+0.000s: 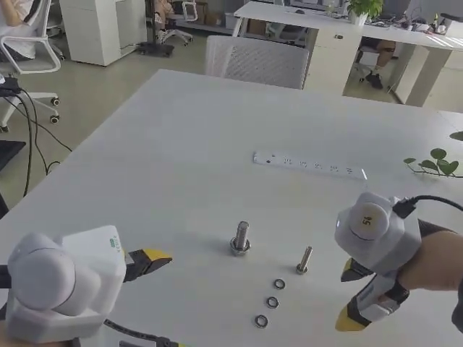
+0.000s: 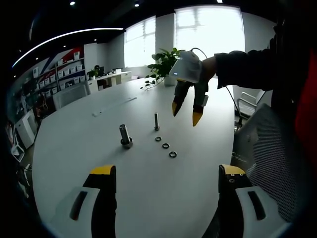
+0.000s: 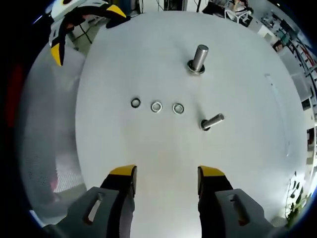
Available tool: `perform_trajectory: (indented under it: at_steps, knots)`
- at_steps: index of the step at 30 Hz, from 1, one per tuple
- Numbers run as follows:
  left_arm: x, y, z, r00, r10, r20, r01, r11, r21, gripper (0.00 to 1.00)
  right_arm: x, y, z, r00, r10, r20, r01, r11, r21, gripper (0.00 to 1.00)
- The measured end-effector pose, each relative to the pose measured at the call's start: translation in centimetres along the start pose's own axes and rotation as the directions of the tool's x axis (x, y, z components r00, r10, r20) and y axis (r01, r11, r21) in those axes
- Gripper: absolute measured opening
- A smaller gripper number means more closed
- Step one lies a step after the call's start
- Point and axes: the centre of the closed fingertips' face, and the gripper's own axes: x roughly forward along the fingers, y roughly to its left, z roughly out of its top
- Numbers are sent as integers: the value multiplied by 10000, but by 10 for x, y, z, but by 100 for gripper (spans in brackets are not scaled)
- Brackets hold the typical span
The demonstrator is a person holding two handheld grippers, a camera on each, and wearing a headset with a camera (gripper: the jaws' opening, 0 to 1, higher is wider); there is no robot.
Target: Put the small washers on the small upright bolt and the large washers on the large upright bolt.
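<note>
The large upright bolt [image 1: 240,238] [image 2: 124,135] [image 3: 198,59] stands mid-table, and the small upright bolt [image 1: 304,260] [image 2: 156,121] [image 3: 213,120] stands to its right. Three washers [image 1: 273,302] [image 2: 165,146] [image 3: 156,106] lie in a short row on the table in front of the small bolt. My left gripper [image 1: 170,300] [image 2: 167,171] [image 3: 86,32] is open and empty, left of the bolts. My right gripper [image 1: 347,298] [image 2: 185,114] [image 3: 167,171] hovers open and empty, to the right of the washers and above the table.
The white table [image 1: 181,159] carries a white power strip [image 1: 309,165] beyond the bolts and plant leaves [image 1: 434,163] at its right edge. A white chair [image 1: 257,61] stands at the far edge. Bare tabletop surrounds the bolts.
</note>
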Motion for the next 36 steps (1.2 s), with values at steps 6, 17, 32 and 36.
perform_trajectory:
  at_steps: [6, 17, 32, 36]
  knots:
    - [-1, -1, 1, 10000, 1, 46, -1, 10000, 24, 85, -1, 5, 9, 10000, 62, 60, -61, 9998, -166, 50]
    - [-3, -1, 0, 10000, 43, 76, -43, 10000, -35, 85, 4, 4, 40, 9992, 213, 327, -189, 9973, -716, 44]
    - [-6, 2, -4, 9999, 147, 75, -146, 9998, -138, 84, 19, -6, 67, 9995, 145, 280, -93, 9845, -1750, 23]
    - [-7, 2, -5, 9998, 172, 73, -171, 9997, -161, 84, 25, -8, 71, 9997, 126, 187, -88, 9822, -1876, 22]
